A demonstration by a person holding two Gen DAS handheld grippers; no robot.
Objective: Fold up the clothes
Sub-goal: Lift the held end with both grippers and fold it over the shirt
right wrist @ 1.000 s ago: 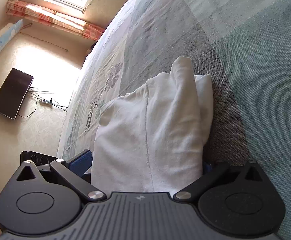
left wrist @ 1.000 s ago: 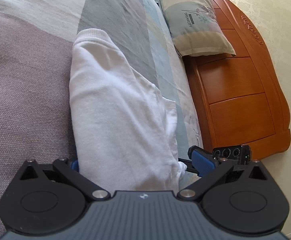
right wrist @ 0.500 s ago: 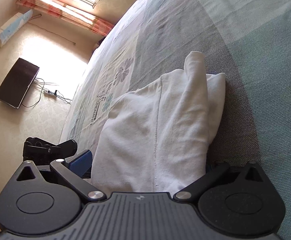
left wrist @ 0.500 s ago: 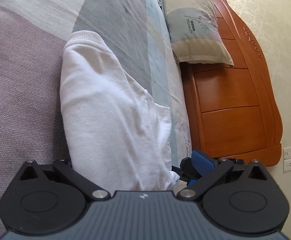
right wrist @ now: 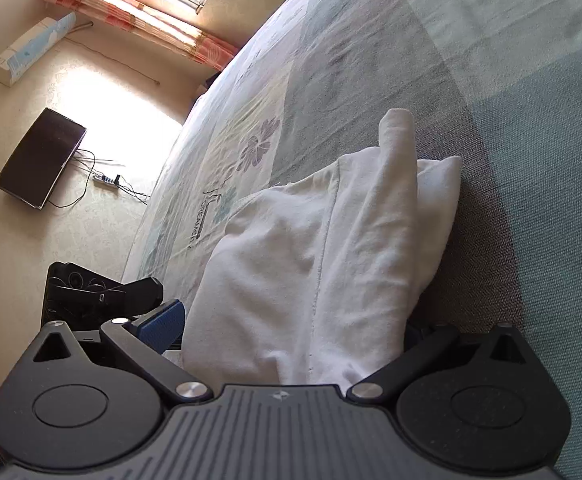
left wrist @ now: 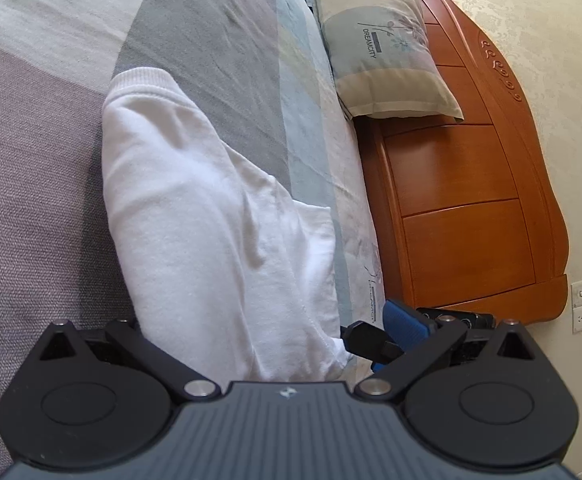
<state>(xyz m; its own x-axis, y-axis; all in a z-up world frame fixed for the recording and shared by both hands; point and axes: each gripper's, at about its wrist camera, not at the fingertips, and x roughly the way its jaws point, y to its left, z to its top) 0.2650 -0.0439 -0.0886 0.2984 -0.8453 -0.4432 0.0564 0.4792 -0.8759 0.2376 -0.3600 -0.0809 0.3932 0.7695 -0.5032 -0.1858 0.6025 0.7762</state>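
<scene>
A folded white sweatshirt [left wrist: 195, 216] lies along the patchwork bedspread [left wrist: 19, 184], its ribbed cuff at the far end. My left gripper [left wrist: 269, 324] straddles its near end with fingers spread wide. One blue pad [left wrist: 407, 328] shows at the right, with a gap to the cloth; the other finger is hidden behind the cloth. In the right wrist view the same sweatshirt [right wrist: 331, 248] fills the space between the wide-spread fingers of my right gripper [right wrist: 287, 324]. There the blue pad [right wrist: 159, 320] sits at the cloth's left edge. The two grippers are side by side.
A pillow [left wrist: 387, 40] leans on the orange wooden headboard [left wrist: 471, 200] at the head of the bed, with a wall socket [left wrist: 581, 312] beyond. Off the bed's far side are pale floor, a dark flat screen [right wrist: 41, 158], a power strip [right wrist: 107, 179] and a sunlit window.
Both wrist views have swung slightly over the bed. The left gripper's body shows further into the right wrist view. Finger spread and the sweatshirt's place between the fingers look the same.
</scene>
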